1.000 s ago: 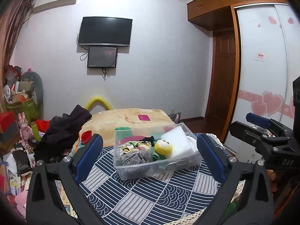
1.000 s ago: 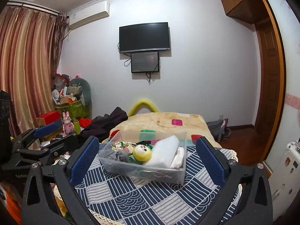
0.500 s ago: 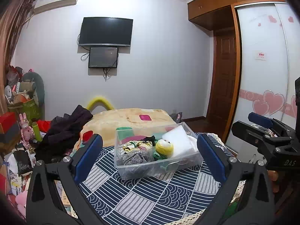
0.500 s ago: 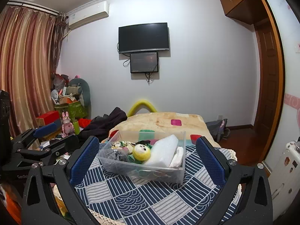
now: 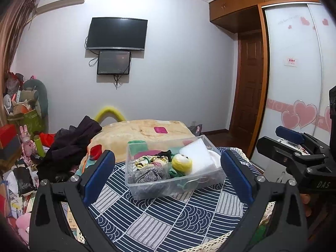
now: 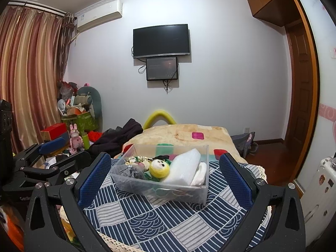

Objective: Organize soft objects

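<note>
- Since a second ago almost nothing has shifted: both of my views have only crept a touch closer to the clear plastic bin (image 5: 168, 180), and its contents lie as they did.
- My left gripper (image 5: 166, 176) hangs above the near part of the tabletop (image 5: 163, 220) with its jaws spread wide and nothing between the blue pads (image 5: 98, 176).
- My right gripper (image 6: 164, 178) is likewise spread wide and empty, level with the left gripper; I see its black frame at the right edge of the left wrist view, and the left one at the left edge of the right wrist view.
- That bin sits on the navy patterned cloth (image 6: 168, 224) toward the far edge of the tabletop, framed between the pads in both views and clear of them.
- Inside it, a yellow plush ball (image 5: 181, 163) with a small face lies about mid-bin, touching a white foam sheet (image 5: 198, 158) that leans on the right-hand side.
- On the left side of the bin lie a grey knitted piece (image 5: 148, 176) at the front and a patterned cloth bundle (image 5: 147, 160) behind it, with something black (image 5: 166, 153) at the back.
- A white soft item (image 6: 199, 175) is tucked beside the foam against the right wall; I cannot tell what it is.
- Beyond the tabletop is a bed (image 5: 145, 130) with a beige blanket and a heap of dark clothes (image 5: 69, 145) on its left.
</note>
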Motion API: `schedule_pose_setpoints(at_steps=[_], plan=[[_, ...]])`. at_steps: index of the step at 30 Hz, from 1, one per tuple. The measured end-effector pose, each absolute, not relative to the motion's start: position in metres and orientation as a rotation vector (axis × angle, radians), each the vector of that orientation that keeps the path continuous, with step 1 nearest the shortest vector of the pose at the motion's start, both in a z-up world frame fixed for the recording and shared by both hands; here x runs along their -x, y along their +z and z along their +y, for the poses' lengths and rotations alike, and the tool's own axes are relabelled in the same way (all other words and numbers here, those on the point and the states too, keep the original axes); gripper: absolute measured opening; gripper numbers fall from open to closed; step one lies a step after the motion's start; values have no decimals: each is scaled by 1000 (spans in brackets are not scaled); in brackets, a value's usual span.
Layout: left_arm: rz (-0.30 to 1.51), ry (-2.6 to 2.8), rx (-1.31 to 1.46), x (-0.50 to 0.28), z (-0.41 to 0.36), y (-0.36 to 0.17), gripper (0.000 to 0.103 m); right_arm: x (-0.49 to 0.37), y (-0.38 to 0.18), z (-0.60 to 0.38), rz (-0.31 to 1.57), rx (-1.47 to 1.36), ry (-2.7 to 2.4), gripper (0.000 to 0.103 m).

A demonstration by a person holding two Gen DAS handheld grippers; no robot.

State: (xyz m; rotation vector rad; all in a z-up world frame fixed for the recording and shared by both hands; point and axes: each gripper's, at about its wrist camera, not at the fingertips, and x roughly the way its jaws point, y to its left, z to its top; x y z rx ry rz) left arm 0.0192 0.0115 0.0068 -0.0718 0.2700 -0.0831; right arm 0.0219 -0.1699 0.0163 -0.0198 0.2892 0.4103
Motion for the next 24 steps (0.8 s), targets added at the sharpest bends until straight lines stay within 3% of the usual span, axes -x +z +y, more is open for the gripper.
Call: schedule_pose_setpoints(at_steps=[24], plan=[[266, -89, 86, -16, 11, 9, 102, -22, 19, -170, 297, 11, 403, 103]])
